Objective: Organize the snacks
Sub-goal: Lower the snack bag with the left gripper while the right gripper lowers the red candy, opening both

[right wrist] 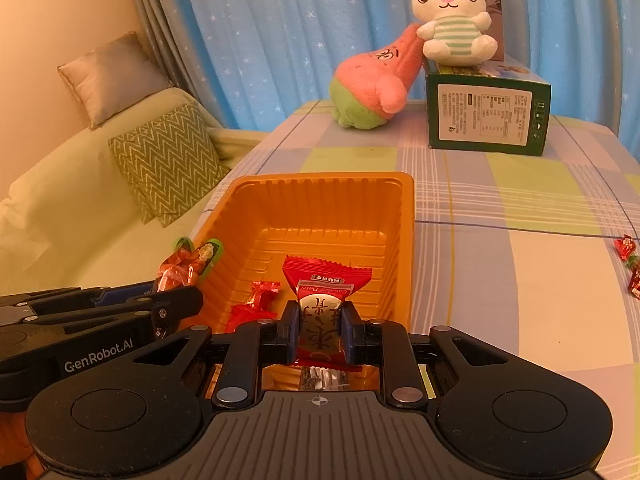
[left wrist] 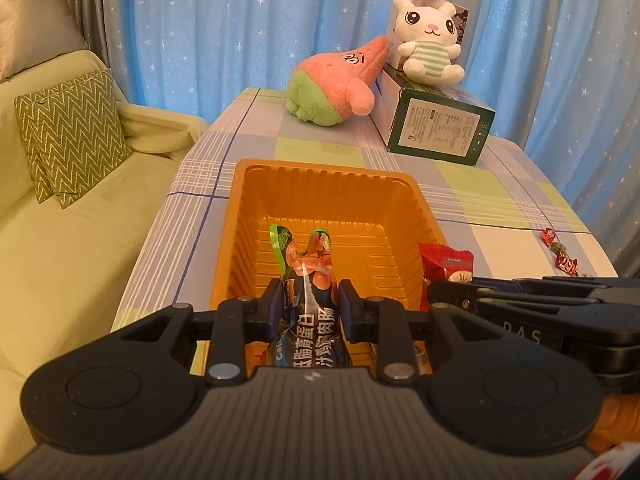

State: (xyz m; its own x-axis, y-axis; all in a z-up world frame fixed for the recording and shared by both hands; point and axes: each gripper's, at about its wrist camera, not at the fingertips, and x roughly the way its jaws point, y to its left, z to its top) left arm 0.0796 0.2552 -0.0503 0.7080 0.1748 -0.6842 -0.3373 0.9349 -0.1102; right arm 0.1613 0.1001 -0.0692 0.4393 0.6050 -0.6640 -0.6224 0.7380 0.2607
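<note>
**While both grippers are carrying snacks, the orange tray is waiting below**

While the left gripper [left wrist: 307,304] is clamping a dark sausage packet [left wrist: 308,292] over the orange tray [left wrist: 320,176], the right gripper [right wrist: 320,320] is pinching a red candied-date packet [right wrist: 324,304] above the same tray, where one red candy [right wrist: 256,300] is already lying. Each should probably be lowering close to the floor before releasing, staggered so they are not colliding. More wrapped candies [right wrist: 628,256] are sitting on the checked tablecloth [right wrist: 520,264] well to the right
</note>
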